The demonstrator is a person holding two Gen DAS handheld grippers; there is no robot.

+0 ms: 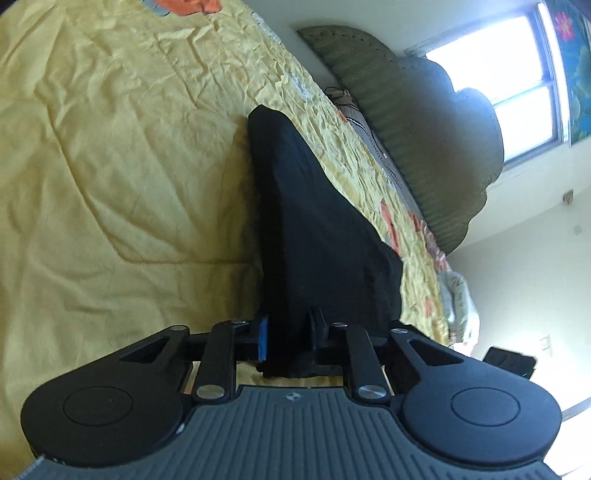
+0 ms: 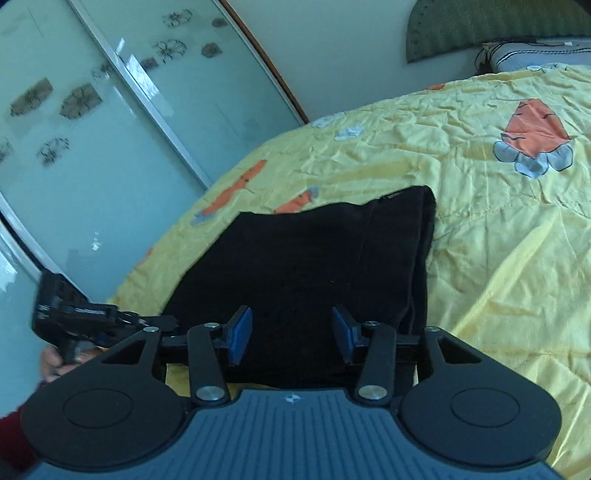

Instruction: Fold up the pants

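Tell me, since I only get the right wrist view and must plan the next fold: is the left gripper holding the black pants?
Observer: Yes, the left gripper is shut on the black fabric pants.
Operator: Lifted or flat?
Observer: The fabric rises off the yellow quilted bedspread toward its fingers.
Operator: What lies beyond?
Observer: A green scalloped headboard under a bright window.

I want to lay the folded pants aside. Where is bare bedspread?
Bare yellow bedspread lies past the black pants' right edge, below the carrot print. The far end is crowded: green headboard and pillow. The wardrobe-side strip is narrow.
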